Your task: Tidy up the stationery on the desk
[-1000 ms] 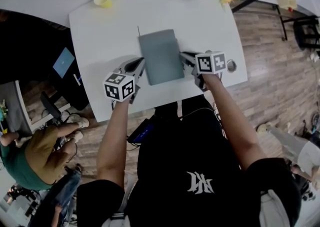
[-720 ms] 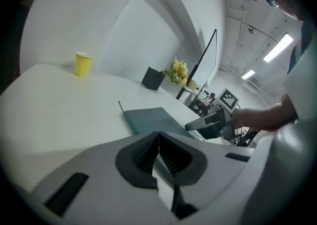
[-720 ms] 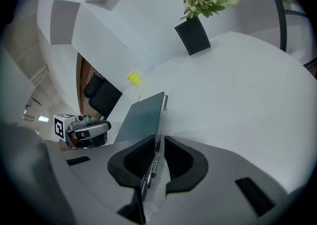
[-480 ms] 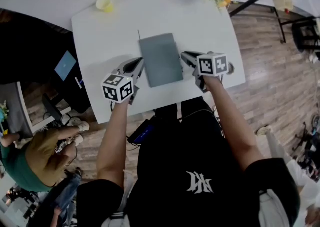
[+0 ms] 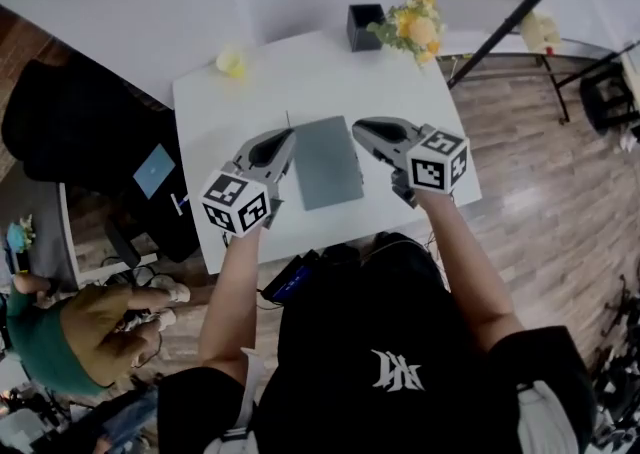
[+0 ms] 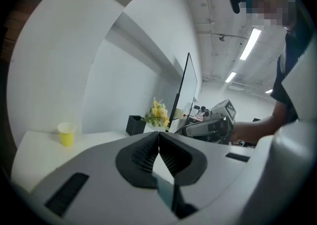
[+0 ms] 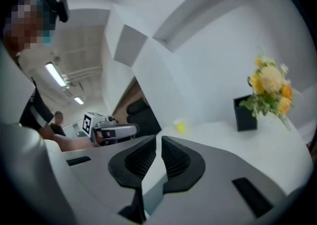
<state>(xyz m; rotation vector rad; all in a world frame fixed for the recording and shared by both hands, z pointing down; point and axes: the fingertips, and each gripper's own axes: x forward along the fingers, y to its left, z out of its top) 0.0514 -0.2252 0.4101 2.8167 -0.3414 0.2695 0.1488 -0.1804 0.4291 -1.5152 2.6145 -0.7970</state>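
I see a big white desk (image 5: pixel 300 82) from above. A flat grey book (image 5: pixel 328 160) lies shut near the middle of it, a bit closer to the front edge. My two tools are at the book's sides in the head view. My left gripper (image 5: pixel 284 139) is by the book's left edge. Its dark pads (image 6: pixel 143 154) are pressed together and nothing is between them. My right gripper (image 5: pixel 362 128) is by the book's far right corner. Its jaws have just been closing, but I can see a thin gap between its pads (image 7: pixel 141 162), and nothing is in that gap. So neither tool is holding the book. At the far right corner of the desk there is a bunch of yellow and orange flowers (image 5: pixel 415 27). A small black box (image 5: pixel 362 24) stands just beside them. A little yellow cup (image 5: pixel 232 63) stands near the far left corner, well apart from the book. A thin dark line (image 5: pixel 288 119) pokes out past the book's far left corner, and it is too small for me to tell what it is.
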